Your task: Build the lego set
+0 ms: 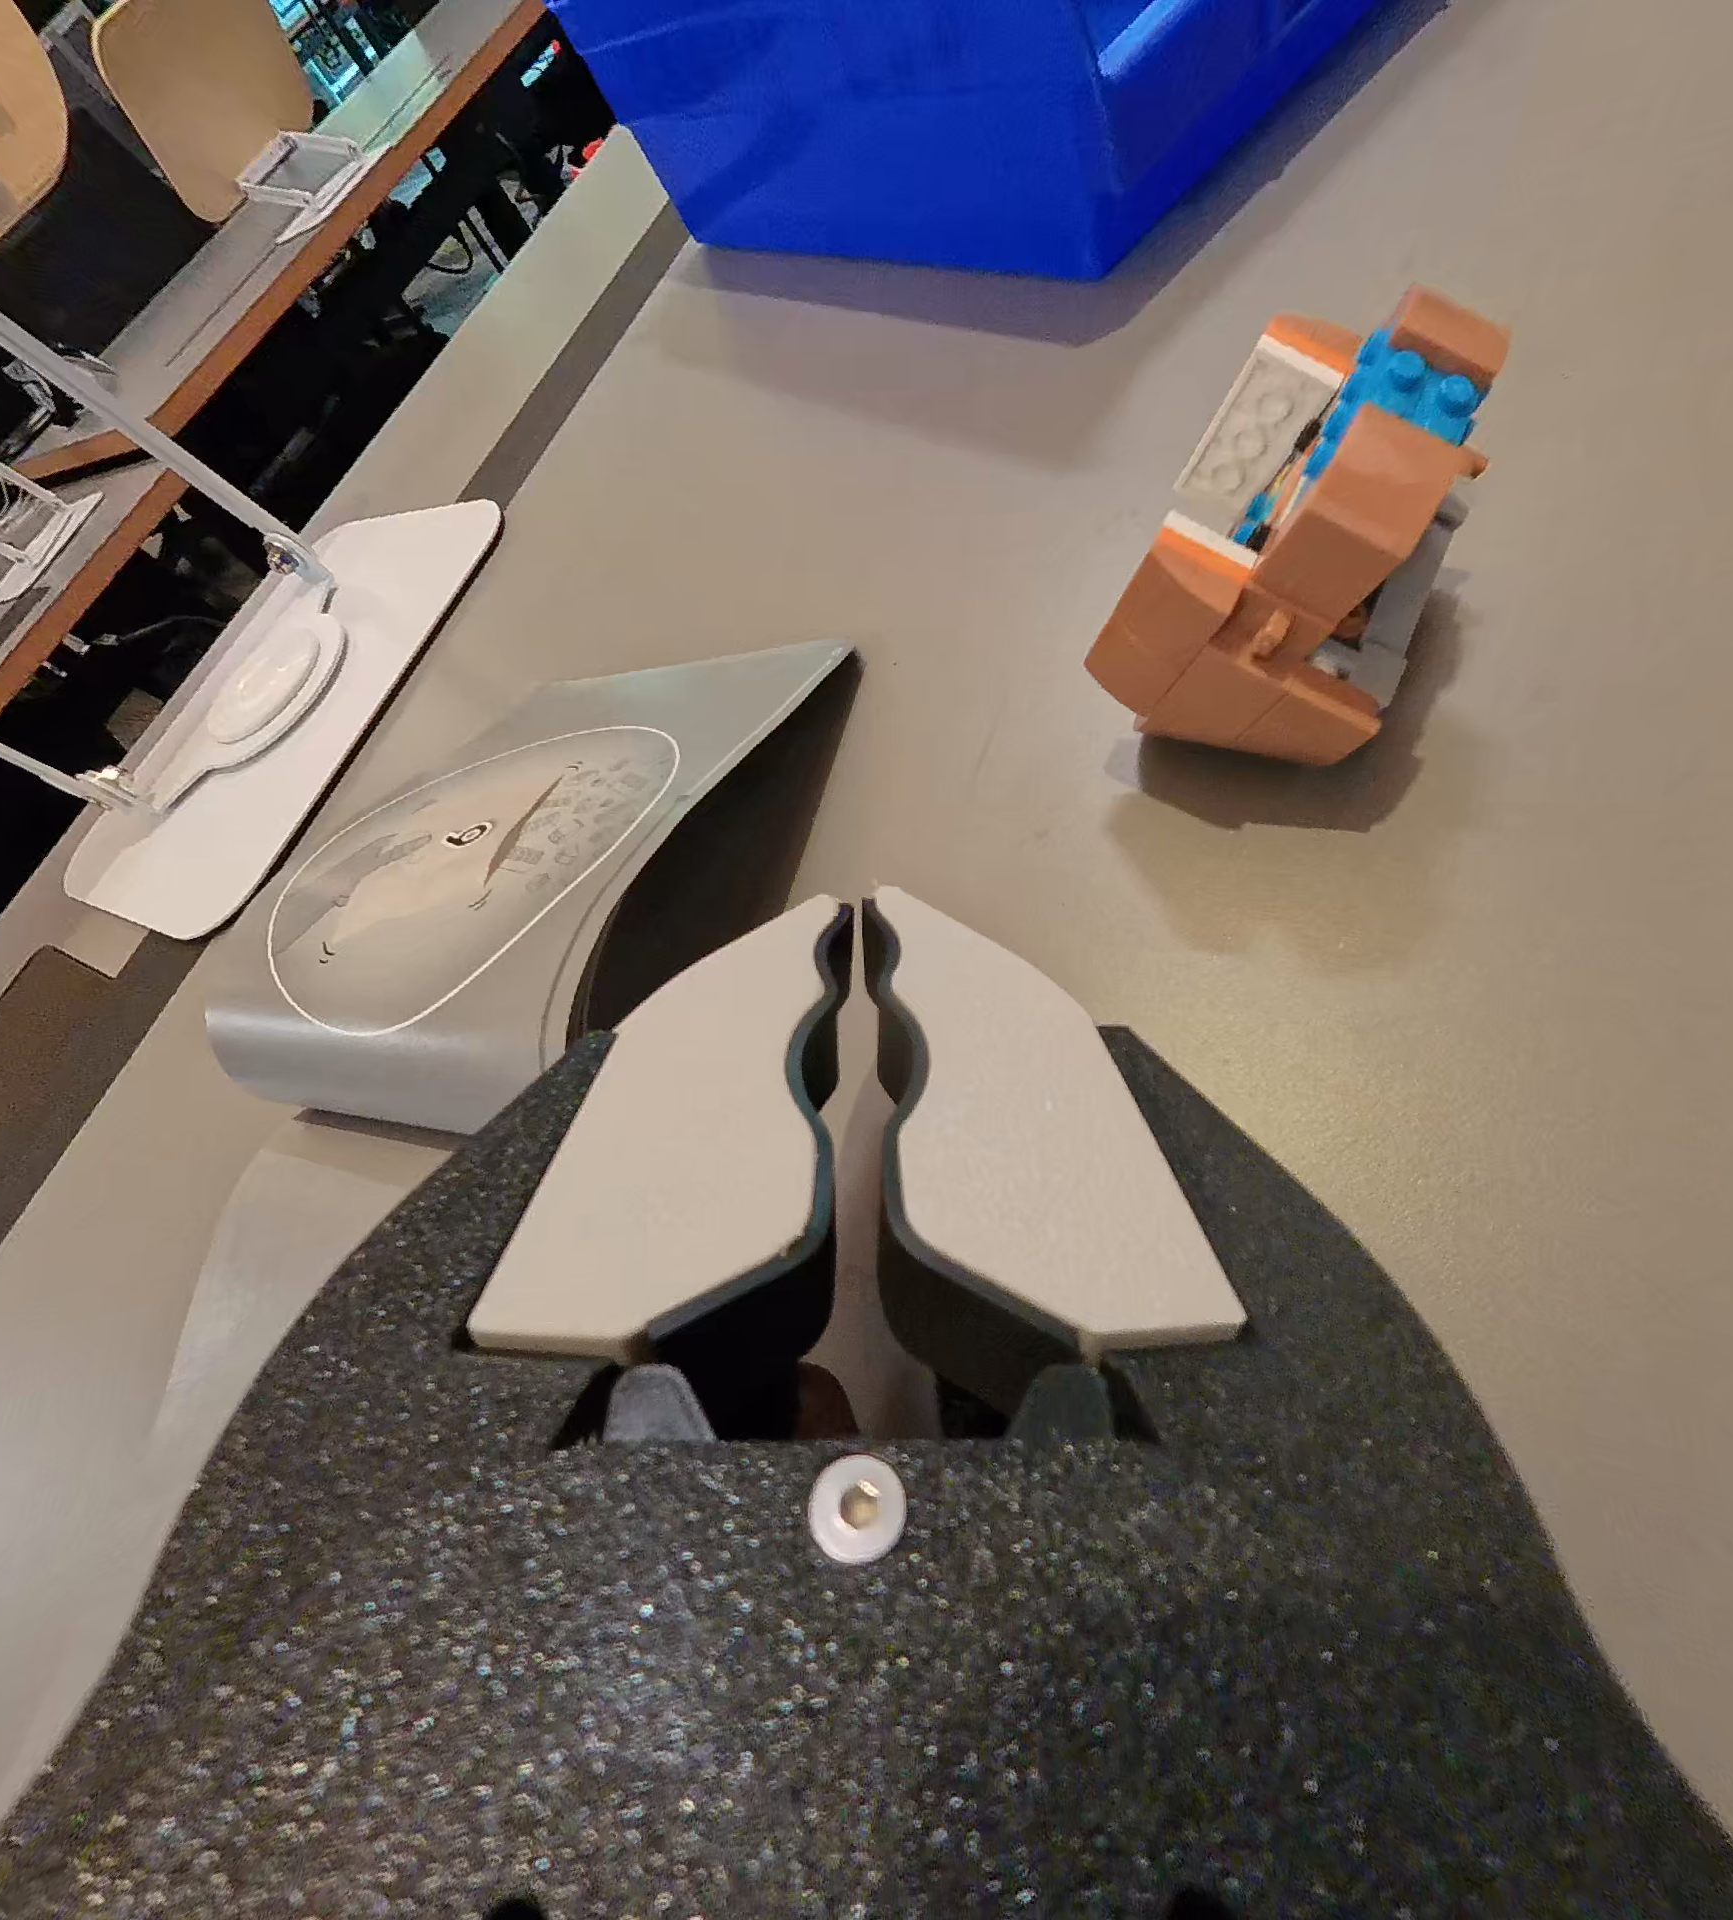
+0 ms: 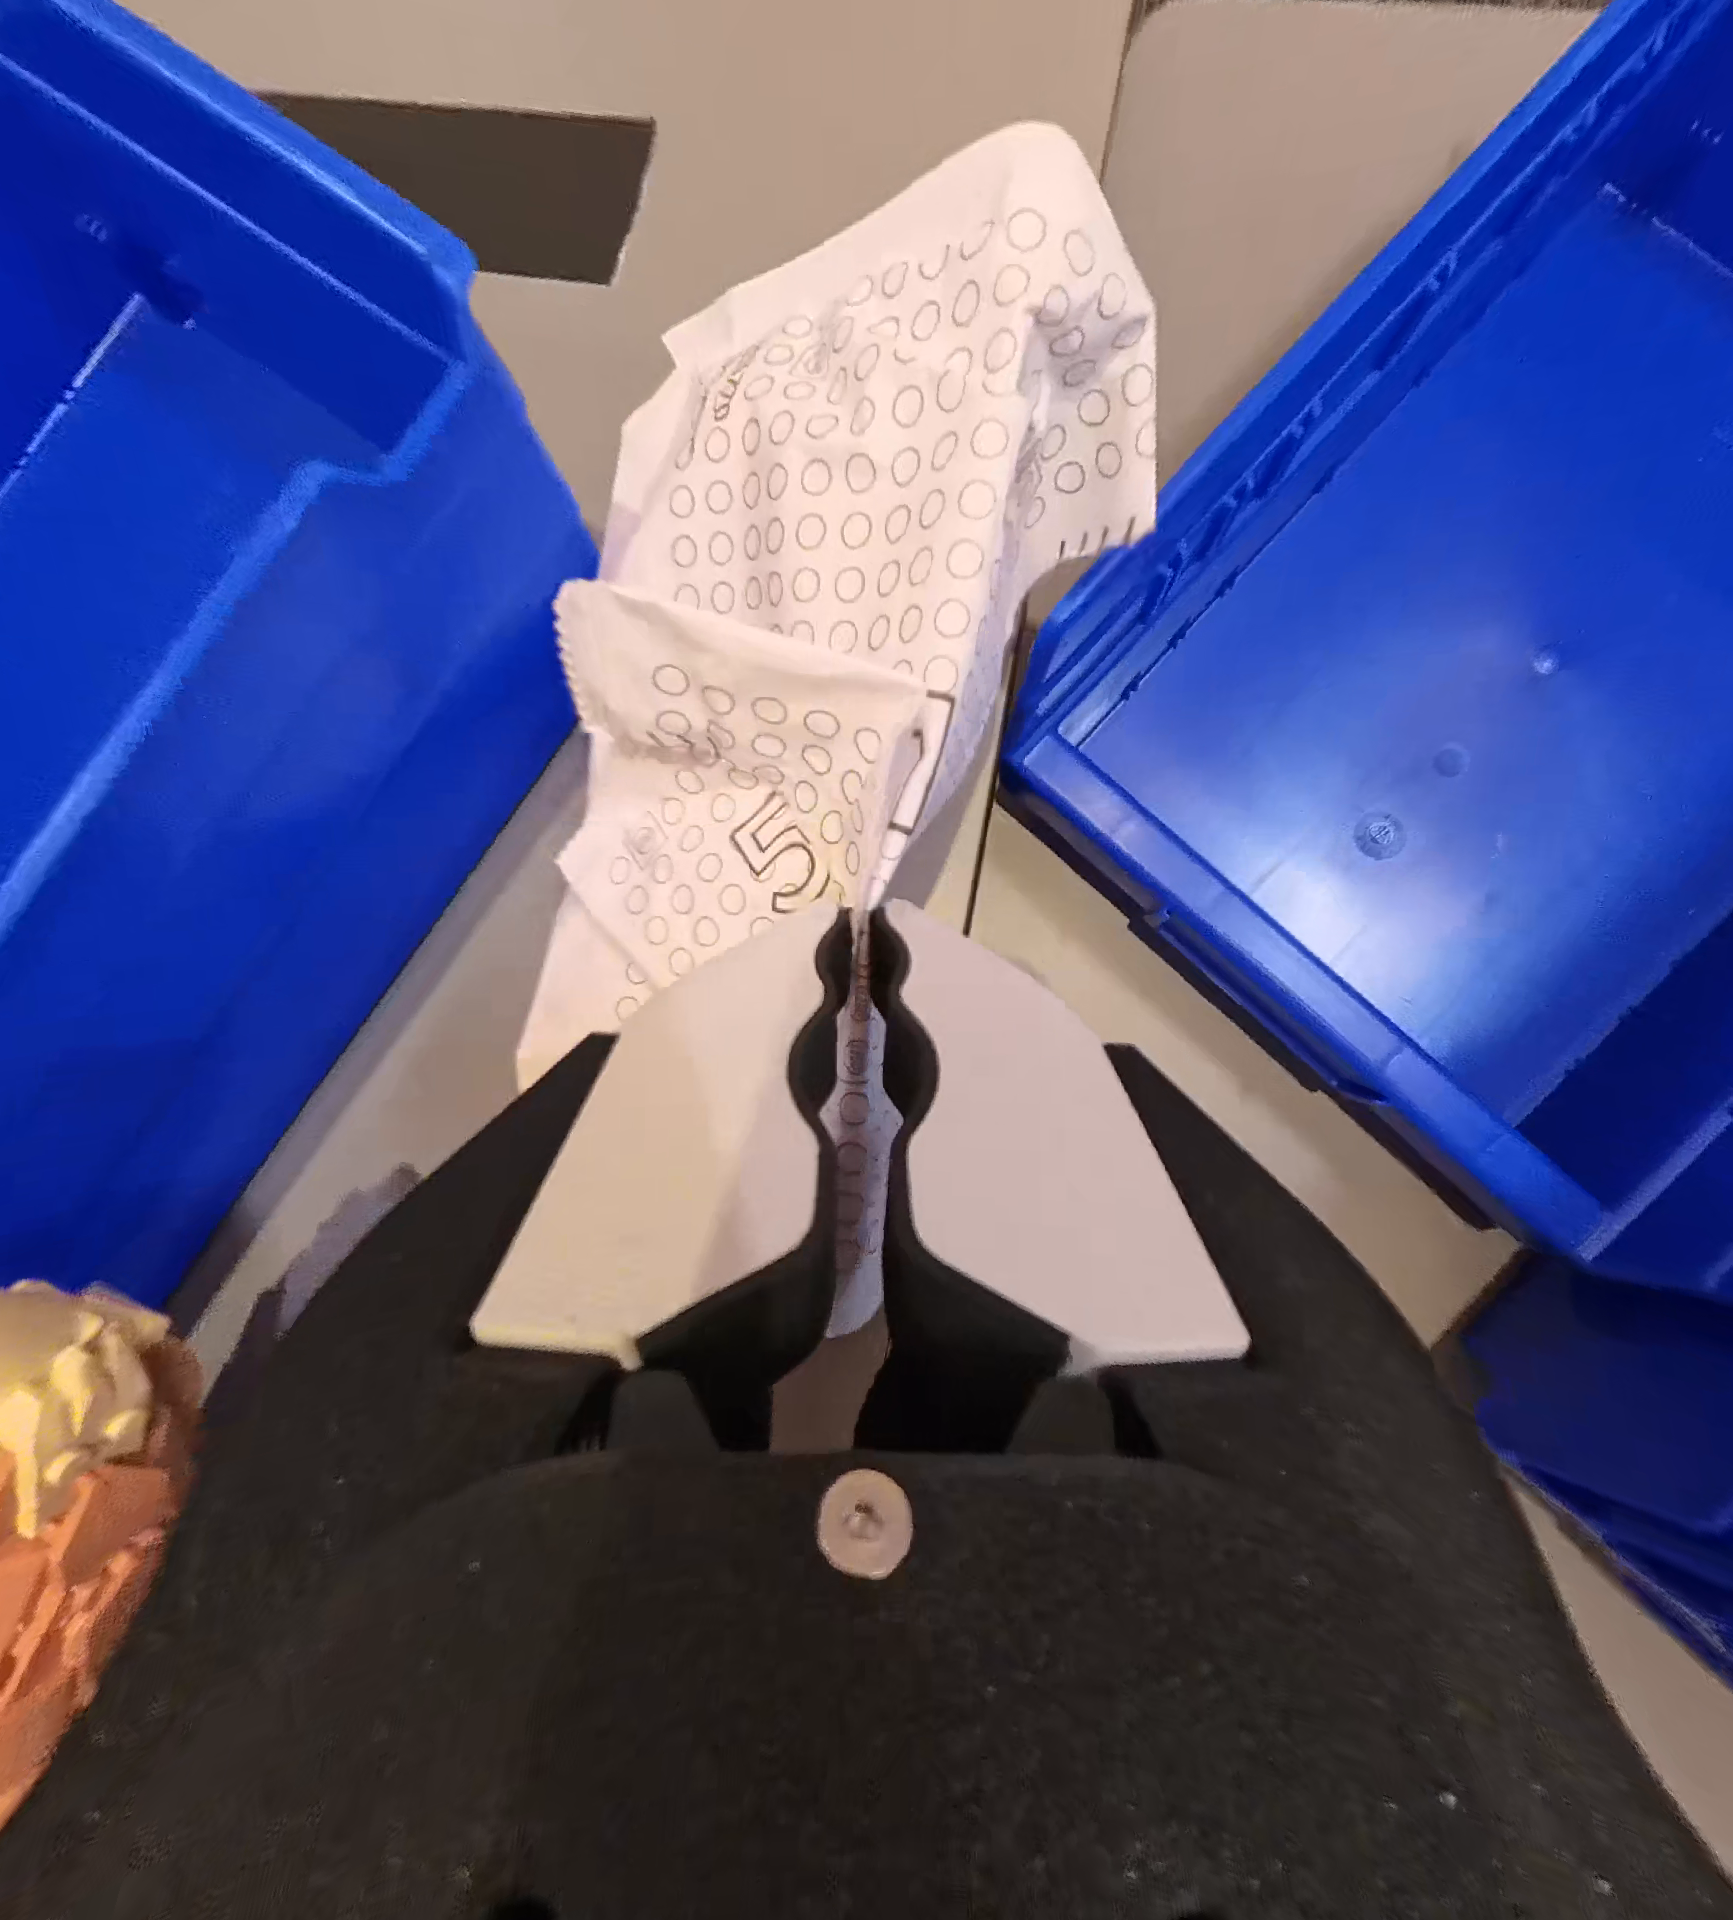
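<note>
My left gripper [image 1: 860, 906] is shut with nothing between its pads, hovering above the grey table [image 1: 1464, 1143]. A partly built lego model [image 1: 1303, 530] of brown, blue and grey bricks lies on the table ahead to the right, well clear of the fingertips. My right gripper [image 2: 860, 920] is shut on a crumpled white paper bag [image 2: 841, 540] printed with small circles. The paper runs pinched between the two pads and hangs out ahead between two blue bins. A brown and yellow brick build [image 2: 10, 1475] shows at the lower left of the right wrist view.
A blue bin [image 1: 945, 135] stands behind the model. A grey stand [image 1: 488, 914] and a white flat base [image 1: 249, 748] sit at the table's left edge. In the right wrist view, blue bins flank the bag at left [image 2: 166, 623] and right [image 2: 1464, 675]. Between my left fingertips and the white flat base [image 1: 249, 748] there is roughly 35 cm.
</note>
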A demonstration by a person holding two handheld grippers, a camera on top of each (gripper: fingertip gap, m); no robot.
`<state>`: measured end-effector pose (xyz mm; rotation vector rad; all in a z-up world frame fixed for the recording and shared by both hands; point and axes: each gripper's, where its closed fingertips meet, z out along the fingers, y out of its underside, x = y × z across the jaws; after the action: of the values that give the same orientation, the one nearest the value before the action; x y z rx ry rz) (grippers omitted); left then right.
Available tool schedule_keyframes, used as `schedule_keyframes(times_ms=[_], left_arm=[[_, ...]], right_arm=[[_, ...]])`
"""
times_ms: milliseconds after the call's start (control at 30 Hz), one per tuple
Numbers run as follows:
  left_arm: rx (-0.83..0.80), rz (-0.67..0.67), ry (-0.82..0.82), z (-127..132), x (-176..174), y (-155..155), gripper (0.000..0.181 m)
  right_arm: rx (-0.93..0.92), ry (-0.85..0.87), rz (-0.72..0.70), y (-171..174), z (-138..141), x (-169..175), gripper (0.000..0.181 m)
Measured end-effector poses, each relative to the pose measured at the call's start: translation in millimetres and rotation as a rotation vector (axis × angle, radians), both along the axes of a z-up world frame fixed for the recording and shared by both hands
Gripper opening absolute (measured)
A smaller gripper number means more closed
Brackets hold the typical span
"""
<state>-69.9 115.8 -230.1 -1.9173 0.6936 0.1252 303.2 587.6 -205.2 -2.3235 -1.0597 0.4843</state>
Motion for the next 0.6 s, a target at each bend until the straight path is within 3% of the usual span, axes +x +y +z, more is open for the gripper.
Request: schedule_keyframes(times_ms=[100, 267, 433, 600], left_arm=[[0.001, -0.001, 0.004, -0.2, 0.4, -0.2, 0.002], [0.003, -0.002, 0.008, -0.2, 0.5, -0.3, 0.002], [0.003, -0.003, 0.015, -0.5, 0.8, -0.6, 0.002], [0.014, 0.006, 0.016, 0.8, -1.6, 0.0, 0.002]], right_arm=[[0.055, 0.05, -0.006, -1.3, 22.9, 0.5, 0.002], [0.174, 0.169, -0.047, -1.5, 83.7, 5.9, 0.002], [0.3, 0.261, 0.026, -34.7, 147.8, -7.7, 0.001], [0.385, 0.228, 0.121, -70.0, 168.6, -26.9, 0.002]])
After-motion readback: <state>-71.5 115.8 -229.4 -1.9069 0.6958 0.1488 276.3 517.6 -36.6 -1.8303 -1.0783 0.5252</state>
